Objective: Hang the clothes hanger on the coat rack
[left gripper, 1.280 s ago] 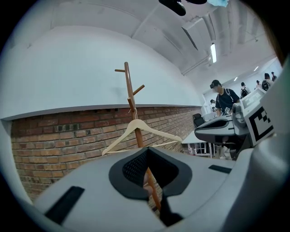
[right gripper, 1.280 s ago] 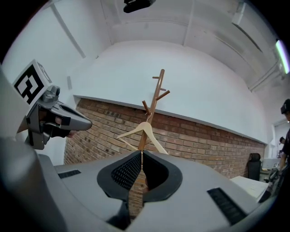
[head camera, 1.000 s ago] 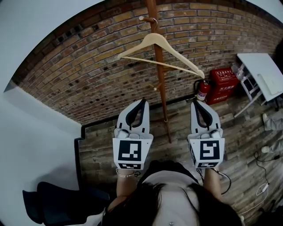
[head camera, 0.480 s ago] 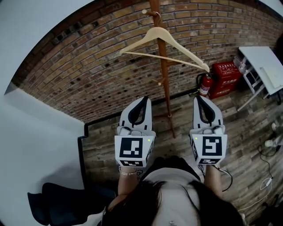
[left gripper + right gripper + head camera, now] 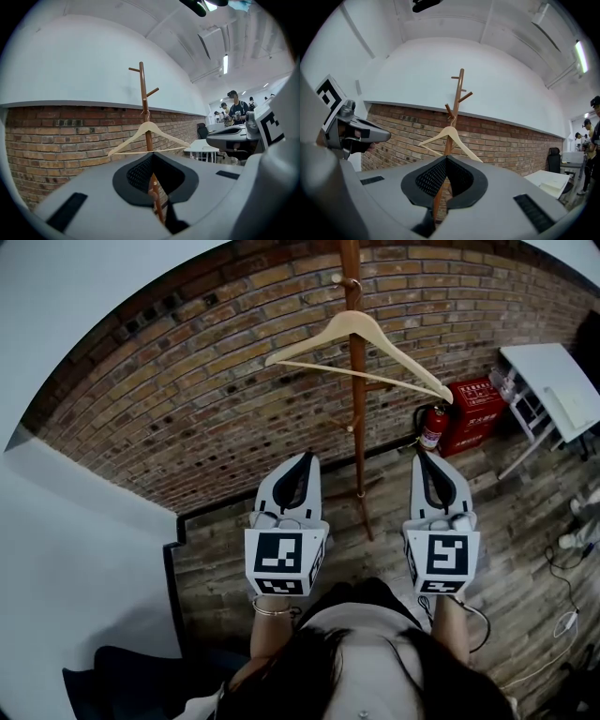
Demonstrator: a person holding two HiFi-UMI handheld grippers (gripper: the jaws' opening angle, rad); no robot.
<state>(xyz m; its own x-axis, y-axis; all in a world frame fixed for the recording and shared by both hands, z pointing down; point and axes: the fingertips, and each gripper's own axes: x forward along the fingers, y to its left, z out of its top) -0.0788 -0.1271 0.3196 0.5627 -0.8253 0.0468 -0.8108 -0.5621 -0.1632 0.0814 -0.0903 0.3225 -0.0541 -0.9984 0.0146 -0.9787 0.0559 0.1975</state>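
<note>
Two white hand-held grippers low in the head view, left gripper point(image 5: 305, 458) and right gripper point(image 5: 419, 456), each with jaws pressed together on nothing. Well apart from both, in the upper centre of the frame and between their tips: pale wooden clothes hanger point(image 5: 361, 345), hooked over a peg of the brown wooden coat rack point(image 5: 356, 446). Behind the rack, red brick wall point(image 5: 187, 399); below it, weathered plank floor point(image 5: 525, 512). At the right edge, red fire extinguisher point(image 5: 430, 430), red cabinet point(image 5: 475, 409) and white table point(image 5: 548, 381). Only in the left gripper view, far right: several people point(image 5: 236, 105) by desks, under a long ceiling light point(image 5: 225, 63). Only in the right gripper view: the rack's top pegs against white upper wall point(image 5: 440, 70).
</note>
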